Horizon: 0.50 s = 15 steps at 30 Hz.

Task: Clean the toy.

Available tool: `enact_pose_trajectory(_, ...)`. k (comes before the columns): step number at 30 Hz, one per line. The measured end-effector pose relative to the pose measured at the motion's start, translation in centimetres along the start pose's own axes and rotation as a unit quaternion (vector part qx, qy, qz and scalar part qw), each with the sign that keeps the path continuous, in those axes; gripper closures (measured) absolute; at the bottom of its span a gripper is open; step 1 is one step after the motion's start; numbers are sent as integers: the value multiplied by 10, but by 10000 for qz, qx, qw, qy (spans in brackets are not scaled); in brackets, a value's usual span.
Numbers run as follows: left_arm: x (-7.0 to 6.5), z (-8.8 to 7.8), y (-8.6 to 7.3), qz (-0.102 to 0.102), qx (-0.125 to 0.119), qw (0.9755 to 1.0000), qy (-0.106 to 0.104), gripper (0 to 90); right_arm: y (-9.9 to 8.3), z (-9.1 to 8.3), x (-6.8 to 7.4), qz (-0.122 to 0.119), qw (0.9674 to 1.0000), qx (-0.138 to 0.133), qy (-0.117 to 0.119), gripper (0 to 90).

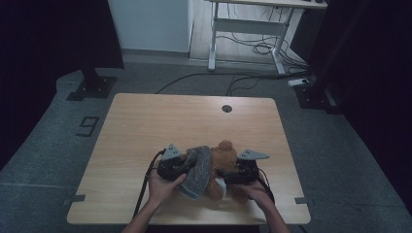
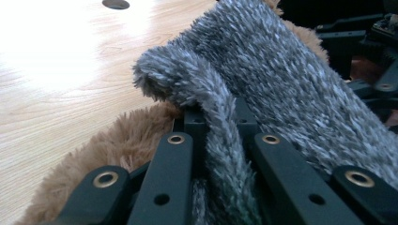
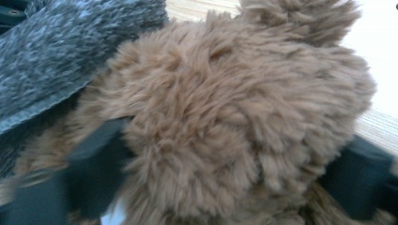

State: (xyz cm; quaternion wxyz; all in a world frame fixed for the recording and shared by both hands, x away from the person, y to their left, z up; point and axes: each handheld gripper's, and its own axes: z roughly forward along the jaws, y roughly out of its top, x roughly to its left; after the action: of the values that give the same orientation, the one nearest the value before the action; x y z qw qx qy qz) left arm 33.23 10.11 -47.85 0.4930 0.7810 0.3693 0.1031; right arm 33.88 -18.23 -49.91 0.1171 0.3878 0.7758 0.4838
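Both arms are bare. The left gripper [image 1: 187, 167] and right gripper [image 1: 228, 172] are black, with grey three-cornered plates, brass rivets and black cables.

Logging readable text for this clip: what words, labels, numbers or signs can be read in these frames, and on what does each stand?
"9": a dark numeral marked on the grey floor left of the wooden table, in the high view.
No text shows on the teddy bear, the grey scarf or the table.
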Motion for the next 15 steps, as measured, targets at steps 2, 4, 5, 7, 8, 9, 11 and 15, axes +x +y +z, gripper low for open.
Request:
enact_pose_trajectory(2,1,-1,0,-42,-27,10000,-12,817,0,0,1,9,10000,10,-10,204)
enact_pose_trajectory(4,1,-2,-1,-38,-98,9999,26,816,1,0,4,-60,9999,0,-121,397)
enact_pose_trajectory(5,1,-2,-1,-38,-98,9999,26,816,1,0,4,-60,9999,0,-121,397)
enact_pose_trajectory(7,1,-2,0,-20,-137,9999,80,816,1,-1,8,-125,9995,-66,-288,470)
enact_pose_trajectory(8,1,-2,2,-3,-149,9998,131,815,2,0,9,-142,9991,-117,-372,493)
enact_pose_trajectory(9,2,-1,3,-3,-160,9997,172,813,3,1,12,-200,9982,-225,-524,507)
enact_pose_trajectory(11,5,1,8,-24,-143,9996,235,811,4,4,12,-208,9968,-337,-689,515)
enact_pose_trajectory(15,15,8,22,-91,-175,9991,383,813,9,12,6,-212,9939,-529,-942,525)
